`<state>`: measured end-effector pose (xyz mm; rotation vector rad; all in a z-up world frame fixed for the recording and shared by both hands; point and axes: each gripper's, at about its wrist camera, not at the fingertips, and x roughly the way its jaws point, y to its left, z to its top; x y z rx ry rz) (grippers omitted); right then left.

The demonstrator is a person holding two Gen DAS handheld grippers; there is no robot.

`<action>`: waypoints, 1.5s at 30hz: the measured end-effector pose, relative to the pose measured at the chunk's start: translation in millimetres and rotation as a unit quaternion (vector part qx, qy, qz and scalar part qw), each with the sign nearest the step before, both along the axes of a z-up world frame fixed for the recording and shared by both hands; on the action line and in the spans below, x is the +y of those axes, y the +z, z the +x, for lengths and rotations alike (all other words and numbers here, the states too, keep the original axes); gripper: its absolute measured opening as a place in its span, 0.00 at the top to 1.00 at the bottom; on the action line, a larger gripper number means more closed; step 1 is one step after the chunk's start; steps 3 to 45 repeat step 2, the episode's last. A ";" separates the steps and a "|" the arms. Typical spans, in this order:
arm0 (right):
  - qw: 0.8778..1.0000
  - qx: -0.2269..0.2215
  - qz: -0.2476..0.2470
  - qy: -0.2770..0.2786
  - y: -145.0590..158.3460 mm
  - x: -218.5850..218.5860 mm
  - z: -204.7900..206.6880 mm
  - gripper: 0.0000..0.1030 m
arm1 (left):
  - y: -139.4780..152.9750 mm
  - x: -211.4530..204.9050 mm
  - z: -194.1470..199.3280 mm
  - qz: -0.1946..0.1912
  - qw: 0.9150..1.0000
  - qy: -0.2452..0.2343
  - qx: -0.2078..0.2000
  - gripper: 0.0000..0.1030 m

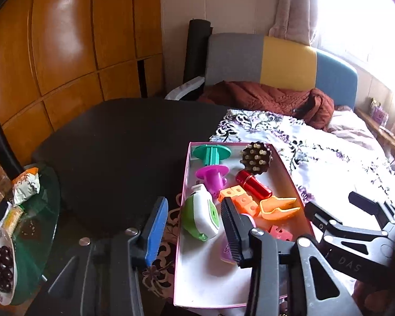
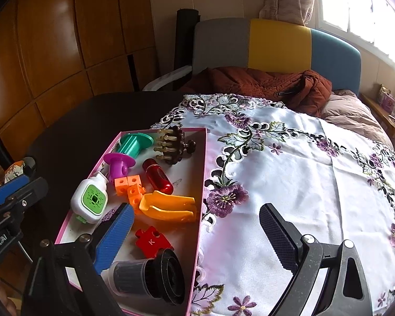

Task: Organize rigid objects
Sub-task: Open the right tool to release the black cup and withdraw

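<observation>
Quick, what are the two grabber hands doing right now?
Left gripper: open, holding nothing, over the pink box.
Right gripper: open, holding nothing.

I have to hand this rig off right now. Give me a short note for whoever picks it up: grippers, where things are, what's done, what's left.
Left gripper: open, empty, hovering over the pink box's near left side.
Right gripper: open, empty, straddling the box's right wall.
In the box: teal spool, purple spool, brown massage brush, red cylinder, orange cubes, orange clip, green-and-white gadget, red puzzle piece, black lens.
Done: no loose items visible on the embroidered cloth.
Left: check outside the views for stragglers.
</observation>
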<state>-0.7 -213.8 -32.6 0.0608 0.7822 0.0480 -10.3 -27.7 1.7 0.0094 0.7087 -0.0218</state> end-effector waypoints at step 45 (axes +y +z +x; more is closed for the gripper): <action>1.000 -0.003 -0.001 -0.004 2.7 -4.8 1.3 0.06 | 1.7 -0.3 1.3 0.003 1.000 0.002 -0.003 0.59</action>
